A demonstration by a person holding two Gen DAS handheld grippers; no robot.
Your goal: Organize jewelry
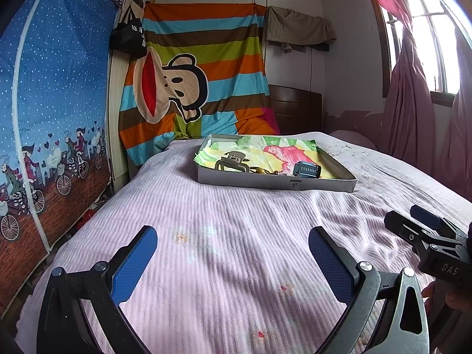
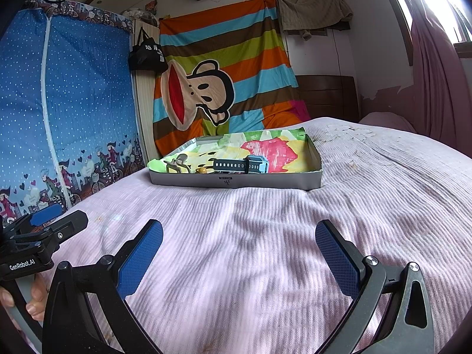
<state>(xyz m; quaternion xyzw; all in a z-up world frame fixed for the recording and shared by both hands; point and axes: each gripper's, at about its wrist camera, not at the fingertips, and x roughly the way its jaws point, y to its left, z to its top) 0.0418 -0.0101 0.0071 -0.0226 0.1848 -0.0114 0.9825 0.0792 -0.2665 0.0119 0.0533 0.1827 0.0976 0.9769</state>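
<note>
A shallow grey box lined with colourful paper sits on the bed, well ahead of both grippers. Inside lie an olive hair claw clip, a blue watch with a strap and a small amber bead piece. My left gripper is open and empty above the bedspread. My right gripper is open and empty too. Each shows at the other view's edge: the right gripper, the left gripper.
The bed has a pink ribbed bedspread. A blue fabric wardrobe stands at the left. A striped monkey sheet hangs behind the bed, beside a dark headboard. Pink curtains and a window are at the right.
</note>
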